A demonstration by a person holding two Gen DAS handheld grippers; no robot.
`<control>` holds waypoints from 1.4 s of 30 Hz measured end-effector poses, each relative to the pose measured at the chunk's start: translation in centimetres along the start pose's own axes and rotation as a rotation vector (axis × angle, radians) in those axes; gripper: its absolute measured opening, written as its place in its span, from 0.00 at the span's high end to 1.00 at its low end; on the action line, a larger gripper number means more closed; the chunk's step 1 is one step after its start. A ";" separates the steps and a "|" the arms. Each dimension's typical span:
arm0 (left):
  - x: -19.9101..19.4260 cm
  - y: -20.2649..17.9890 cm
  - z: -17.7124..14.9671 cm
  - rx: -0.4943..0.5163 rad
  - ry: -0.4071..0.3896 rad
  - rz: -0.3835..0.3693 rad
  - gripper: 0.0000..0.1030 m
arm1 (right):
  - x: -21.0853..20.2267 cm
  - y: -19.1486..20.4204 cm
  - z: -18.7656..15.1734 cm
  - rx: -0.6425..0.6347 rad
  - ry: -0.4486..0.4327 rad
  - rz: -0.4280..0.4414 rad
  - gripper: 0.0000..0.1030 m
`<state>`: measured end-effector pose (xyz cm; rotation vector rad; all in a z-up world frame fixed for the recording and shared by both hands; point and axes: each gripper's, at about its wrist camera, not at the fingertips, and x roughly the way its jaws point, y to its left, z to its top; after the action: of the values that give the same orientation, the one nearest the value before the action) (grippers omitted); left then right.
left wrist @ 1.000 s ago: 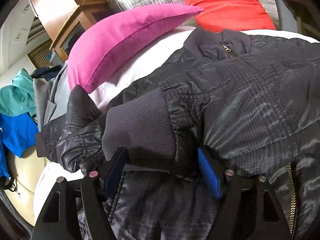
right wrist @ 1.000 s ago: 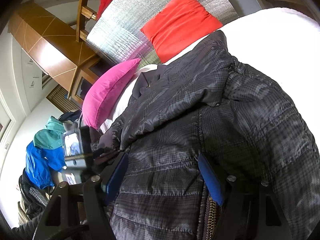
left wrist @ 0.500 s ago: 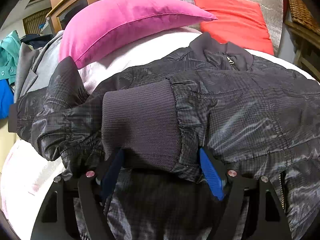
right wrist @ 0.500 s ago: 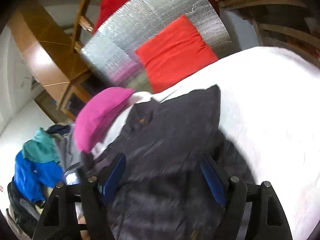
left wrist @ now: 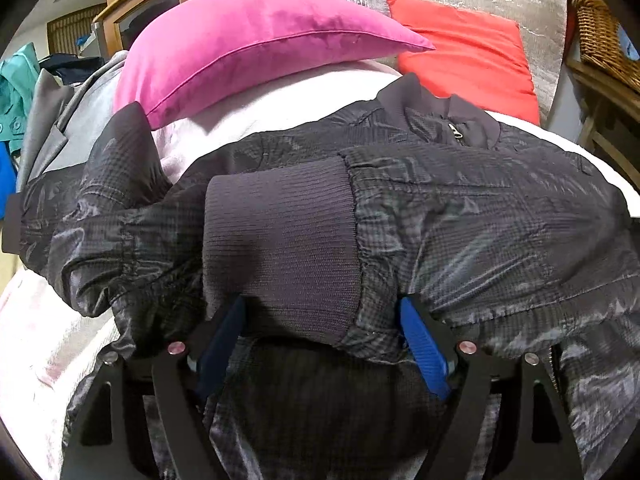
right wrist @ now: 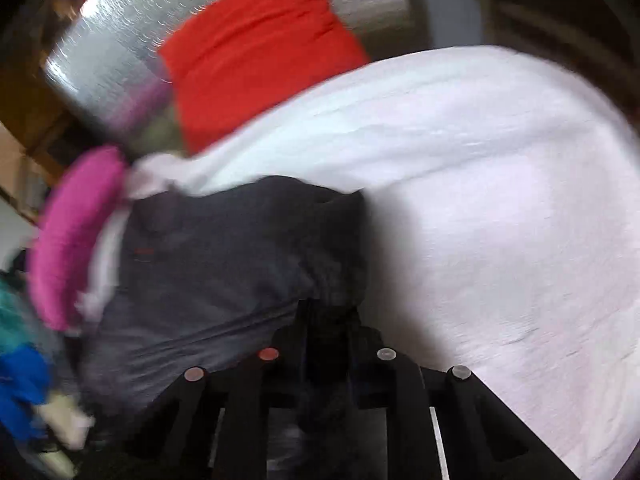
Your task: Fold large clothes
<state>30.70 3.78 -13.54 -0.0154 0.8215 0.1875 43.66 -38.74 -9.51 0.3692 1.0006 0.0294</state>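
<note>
A dark checked jacket (left wrist: 460,216) lies on the white bed, its collar toward the pillows. One sleeve is folded across its front, with the ribbed cuff (left wrist: 280,240) on top. My left gripper (left wrist: 320,320) is open, its blue pads (left wrist: 424,344) either side of the cuff's near edge. In the blurred right wrist view the jacket (right wrist: 224,256) lies at left. My right gripper (right wrist: 326,320) is shut on the jacket's dark fabric at its right edge.
A pink pillow (left wrist: 248,44) and a red pillow (left wrist: 464,56) lie at the head of the bed against a silver padded board (right wrist: 120,52). A grey garment (left wrist: 60,120) and teal and blue clothes (right wrist: 20,368) lie at left. White sheet (right wrist: 500,220) spreads to the right.
My right gripper has pulled back to the jacket's right edge and closed on its fabric. My left gripper has stayed open at the cuff, its view tilting toward the pillows.
</note>
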 end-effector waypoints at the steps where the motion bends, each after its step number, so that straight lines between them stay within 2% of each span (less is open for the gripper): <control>1: 0.0 0.0 0.0 0.002 0.001 0.002 0.22 | -0.2 0.2 -0.4 -0.016 -0.022 -0.015 0.85; 3: 0.0 0.0 0.0 0.002 0.001 0.002 0.22 | -1.6 0.6 -0.3 -0.014 -0.055 -0.029 0.84; 6: 0.1 0.0 0.0 0.005 0.002 0.006 0.22 | -4.4 1.7 -0.5 -0.041 -0.105 -0.066 0.71; 8: 0.1 -0.1 0.0 0.007 0.002 0.009 0.22 | -7.2 2.8 -1.3 -0.078 -0.139 -0.029 0.44; 9: 0.1 -0.1 0.0 0.008 0.003 0.009 0.22 | -8.3 3.4 -1.9 -0.094 -0.156 -0.015 0.26; 10: 0.1 -0.1 0.0 0.007 0.003 0.008 0.22 | -9.4 4.3 -2.9 -0.126 -0.170 -0.005 0.23; 11: 0.1 -0.1 0.0 0.007 0.003 0.007 0.22 | -9.7 4.8 -3.7 -0.151 -0.161 0.001 0.23; 13: 0.1 -0.1 0.0 0.006 0.003 0.005 0.22 | -9.0 5.9 -5.3 -0.195 -0.113 -0.045 0.23; 16: 0.1 -0.1 0.0 0.005 0.002 0.004 0.22 | -5.8 4.2 -6.6 -0.182 -0.044 -0.142 0.23; 17: 0.1 -0.1 0.0 0.004 0.001 0.003 0.22 | -5.0 3.3 -6.8 -0.143 -0.020 -0.105 0.25; 18: 0.0 -0.1 0.0 0.003 0.001 0.002 0.22 | -4.4 2.6 -6.9 -0.104 0.004 -0.035 0.43; 19: 0.0 -0.1 -0.1 0.004 0.001 0.002 0.22 | -4.0 2.3 -7.1 -0.096 0.019 0.006 0.49; 21: 0.0 -0.1 0.0 0.004 0.000 0.002 0.22 | -4.7 3.2 -7.1 -0.161 0.010 0.008 0.68; 22: 0.0 0.0 -0.1 0.001 -0.001 -0.001 0.22 | -5.4 4.0 -7.2 -0.191 -0.008 0.002 0.71; 23: 0.0 0.0 -0.1 0.000 -0.001 -0.002 0.22 | -6.1 4.1 -7.1 -0.213 -0.034 0.001 0.71; 26: -0.1 -0.3 -0.1 0.016 -0.005 -0.018 0.20 | -3.6 2.1 -7.8 -0.151 -0.002 0.005 0.71; 29: -0.2 -0.3 -0.1 0.013 -0.003 -0.020 0.20 | -4.4 2.2 -7.9 -0.178 -0.028 -0.033 0.70; 30: -0.2 -0.4 -0.1 0.014 -0.003 -0.018 0.20 | -4.8 2.3 -7.8 -0.179 -0.025 -0.041 0.66; 31: -0.2 -0.4 -0.1 0.014 -0.003 -0.016 0.20 | -5.4 2.1 -7.6 -0.169 -0.029 -0.049 0.57; 33: -0.2 -0.4 -0.1 0.015 -0.003 -0.016 0.20 | -6.4 2.3 -6.9 -0.137 -0.051 -0.061 0.49; 35: -0.2 -0.4 -0.1 0.016 -0.002 -0.014 0.20 | -8.3 3.0 -7.0 -0.134 -0.101 -0.064 0.49; 38: -0.2 -0.4 -0.1 0.018 -0.003 -0.012 0.20 | -10.8 5.8 -7.1 -0.204 -0.184 -0.011 0.48; 39: -0.2 -0.4 -0.1 0.018 -0.003 -0.012 0.20 | -11.0 6.8 -7.1 -0.229 -0.192 0.015 0.44; 42: -0.2 -0.4 -0.1 0.018 -0.002 -0.013 0.20 | -9.2 9.6 -7.7 -0.297 -0.142 0.095 0.40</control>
<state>30.60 3.38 -13.47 -0.0035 0.8204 0.1681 33.62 -29.31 -2.70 0.1442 0.8230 0.2321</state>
